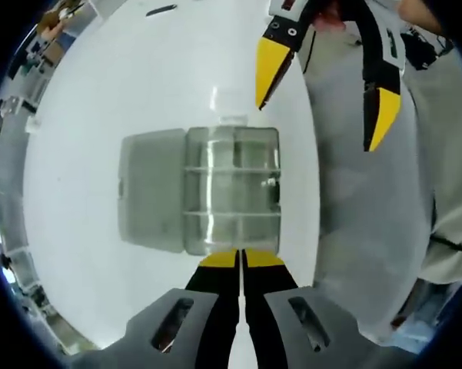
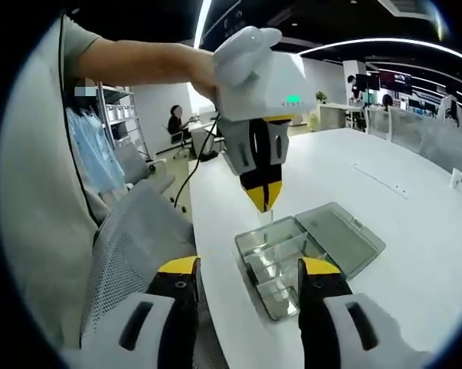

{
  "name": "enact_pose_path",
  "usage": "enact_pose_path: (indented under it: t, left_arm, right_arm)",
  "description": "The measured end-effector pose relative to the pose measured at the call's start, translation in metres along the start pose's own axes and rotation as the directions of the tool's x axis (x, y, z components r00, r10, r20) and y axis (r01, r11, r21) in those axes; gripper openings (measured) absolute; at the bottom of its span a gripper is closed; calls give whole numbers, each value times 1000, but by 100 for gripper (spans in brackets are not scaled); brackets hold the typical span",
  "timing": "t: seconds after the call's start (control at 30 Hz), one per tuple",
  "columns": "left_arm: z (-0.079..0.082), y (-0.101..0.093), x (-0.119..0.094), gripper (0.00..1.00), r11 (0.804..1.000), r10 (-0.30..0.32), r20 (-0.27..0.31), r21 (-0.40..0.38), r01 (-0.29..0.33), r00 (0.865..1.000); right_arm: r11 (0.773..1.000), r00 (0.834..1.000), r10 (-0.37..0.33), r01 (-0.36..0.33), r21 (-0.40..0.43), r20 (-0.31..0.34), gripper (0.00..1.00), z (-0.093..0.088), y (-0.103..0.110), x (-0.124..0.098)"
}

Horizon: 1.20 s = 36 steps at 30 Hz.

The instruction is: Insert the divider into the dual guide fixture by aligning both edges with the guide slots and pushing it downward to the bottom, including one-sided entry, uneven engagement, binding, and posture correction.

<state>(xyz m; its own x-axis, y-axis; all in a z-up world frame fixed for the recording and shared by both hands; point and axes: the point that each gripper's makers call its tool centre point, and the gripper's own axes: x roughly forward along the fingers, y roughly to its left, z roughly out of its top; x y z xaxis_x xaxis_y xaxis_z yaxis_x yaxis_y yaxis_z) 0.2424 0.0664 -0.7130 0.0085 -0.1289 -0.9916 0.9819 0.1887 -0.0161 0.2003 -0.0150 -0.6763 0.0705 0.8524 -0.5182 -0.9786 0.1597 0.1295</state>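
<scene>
one clear divider, thin, stiff, likely slippery (best pinched at top edge), clamped in left tongs above open clear fixture box on white worktop; right tongs apart.

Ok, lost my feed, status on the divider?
Left claw shut, hovering over open clear box. Right claw open, held back. Can't confirm a divider in the grip. Nothing blocking.
</scene>
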Motion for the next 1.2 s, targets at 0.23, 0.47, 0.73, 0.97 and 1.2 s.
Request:
enact_pose_path:
  t: [0.23,0.47,0.73,0.97,1.2]
  left_arm:
    - [-2,3,5,0,1000,6,4,-13,-6,1000]
    - [-3,4,10,0,1000,7,2,-19,-7,1000]
    - [-3,8,13,0,999,12,8,-29,-12,1000]
    - [-2,8,16,0,1000,8,7,-29,-8,1000]
    - [-4,8,19,0,1000,4,0,-26,-4,1000]
  right_arm:
    - [1000,1000,-8,8,4,-15,55,-2,-1,2]
    - [1000,1000,-11,11,16,-25,57,-5,-2,3]
    - [1000,999,-9,10,27,-35,60,-7,-2,4]
    - [999,999,-6,7,32,-39,61,-8,-3,5]
    - [999,999,-5,6,39,-41,61,-9,-4,5]
